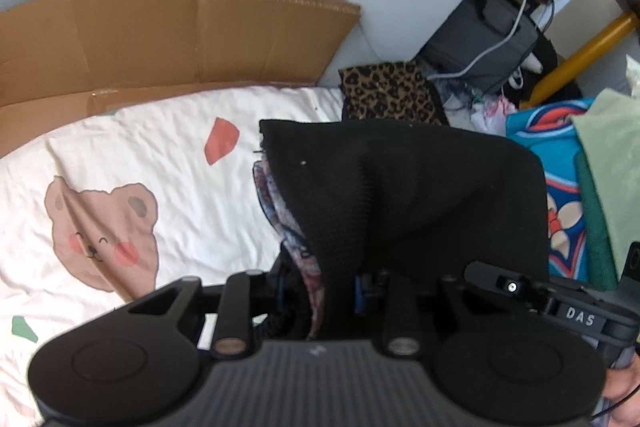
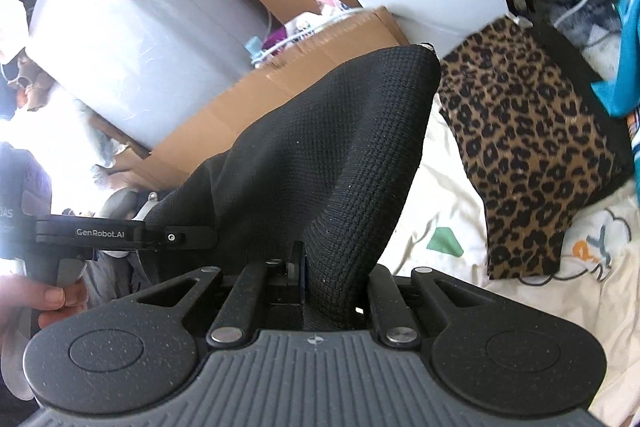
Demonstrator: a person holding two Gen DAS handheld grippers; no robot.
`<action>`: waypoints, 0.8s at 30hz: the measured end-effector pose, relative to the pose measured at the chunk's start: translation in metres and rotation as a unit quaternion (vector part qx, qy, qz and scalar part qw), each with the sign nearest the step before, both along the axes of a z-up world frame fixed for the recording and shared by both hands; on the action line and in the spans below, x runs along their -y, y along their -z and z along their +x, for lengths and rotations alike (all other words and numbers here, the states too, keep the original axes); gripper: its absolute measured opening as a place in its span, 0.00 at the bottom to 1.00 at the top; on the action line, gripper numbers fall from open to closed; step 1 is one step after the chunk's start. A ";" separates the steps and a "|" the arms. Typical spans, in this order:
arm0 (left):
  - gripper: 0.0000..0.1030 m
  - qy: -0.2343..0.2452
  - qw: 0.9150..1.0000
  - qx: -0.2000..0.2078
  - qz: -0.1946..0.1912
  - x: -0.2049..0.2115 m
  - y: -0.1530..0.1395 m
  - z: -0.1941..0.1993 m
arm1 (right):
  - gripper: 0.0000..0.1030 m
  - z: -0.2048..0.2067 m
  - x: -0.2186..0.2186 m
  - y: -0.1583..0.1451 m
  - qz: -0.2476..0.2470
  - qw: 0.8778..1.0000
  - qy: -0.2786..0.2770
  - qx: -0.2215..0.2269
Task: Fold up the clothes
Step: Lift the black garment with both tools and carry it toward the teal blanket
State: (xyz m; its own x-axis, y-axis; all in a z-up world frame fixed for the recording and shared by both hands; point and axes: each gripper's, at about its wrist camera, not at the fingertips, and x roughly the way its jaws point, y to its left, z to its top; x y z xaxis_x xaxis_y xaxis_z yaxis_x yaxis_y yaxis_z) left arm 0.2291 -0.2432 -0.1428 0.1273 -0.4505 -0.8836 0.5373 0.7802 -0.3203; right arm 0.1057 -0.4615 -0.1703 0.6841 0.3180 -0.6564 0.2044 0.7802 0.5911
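A black knit garment with a patterned lining is held up above the bed. My left gripper is shut on its lower edge; the cloth rises from the jaws and hides the fingertips. My right gripper is shut on the same black garment, which stands up in a cone in front of the camera. The other gripper shows at the right edge of the left wrist view and at the left of the right wrist view.
The bed has a cream sheet with a bear print. A folded leopard-print cloth lies at the bed's far end. Flattened cardboard lines the wall. A blue patterned cloth and a green cloth lie to the right.
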 end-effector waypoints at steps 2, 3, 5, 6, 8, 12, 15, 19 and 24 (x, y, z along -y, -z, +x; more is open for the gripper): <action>0.30 -0.001 1.000 0.004 -0.001 -0.002 -0.010 -0.004 | 0.08 -0.001 -0.001 -0.013 -0.005 1.000 -0.002 0.005; 0.30 -0.002 1.000 0.006 -0.002 -0.003 -0.015 -0.006 | 0.08 -0.002 -0.001 -0.019 -0.007 1.000 -0.003 0.008; 0.30 -0.013 1.000 0.009 -0.006 -0.006 -0.025 -0.009 | 0.08 -0.003 -0.003 -0.031 -0.014 1.000 -0.007 0.013; 0.30 -0.017 1.000 0.012 -0.008 -0.007 -0.030 -0.011 | 0.08 -0.004 -0.004 -0.037 -0.017 1.000 -0.008 0.015; 0.30 -0.025 0.999 0.017 -0.014 -0.009 -0.037 -0.015 | 0.08 -0.006 -0.006 -0.049 -0.024 0.999 -0.012 0.020; 0.30 -0.034 0.999 0.024 -0.028 -0.010 -0.051 -0.023 | 0.08 -0.007 -0.003 -0.070 -0.029 0.999 -0.014 0.031; 0.30 -0.036 0.998 0.027 -0.036 -0.007 -0.058 -0.026 | 0.08 -0.008 0.005 -0.081 -0.029 0.999 -0.014 0.037; 0.30 -0.029 0.998 0.035 -0.039 0.004 -0.066 -0.027 | 0.08 -0.009 0.011 -0.092 -0.045 0.998 -0.018 0.042; 0.30 -0.032 0.998 0.035 -0.042 0.016 -0.069 -0.028 | 0.08 -0.011 0.018 -0.098 -0.059 0.997 -0.018 0.046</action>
